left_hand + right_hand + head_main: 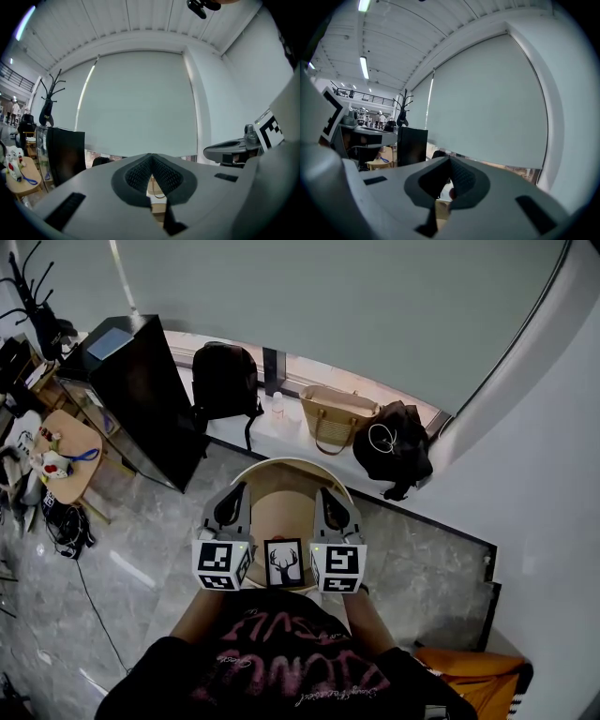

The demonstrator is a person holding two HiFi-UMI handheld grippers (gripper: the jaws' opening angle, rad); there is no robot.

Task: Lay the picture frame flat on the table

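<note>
A small black picture frame (284,563) with a white deer picture sits at the near edge of the round wooden table (277,513). Its face is turned up toward the head camera; whether it leans or lies flat I cannot tell. My left gripper (238,490) hovers just left of the frame and my right gripper (325,493) just right of it, both pointing away from me over the table. In the gripper views the left gripper (151,158) and the right gripper (449,162) have their jaws together with nothing between them. Neither gripper view shows the frame.
Behind the table, a window ledge carries a black backpack (225,379), a small bottle (277,406), a tan handbag (336,418) and a black bag (394,452). A tall black cabinet (141,390) stands back left, beside a small cluttered table (67,448). An orange object (478,679) lies at my right.
</note>
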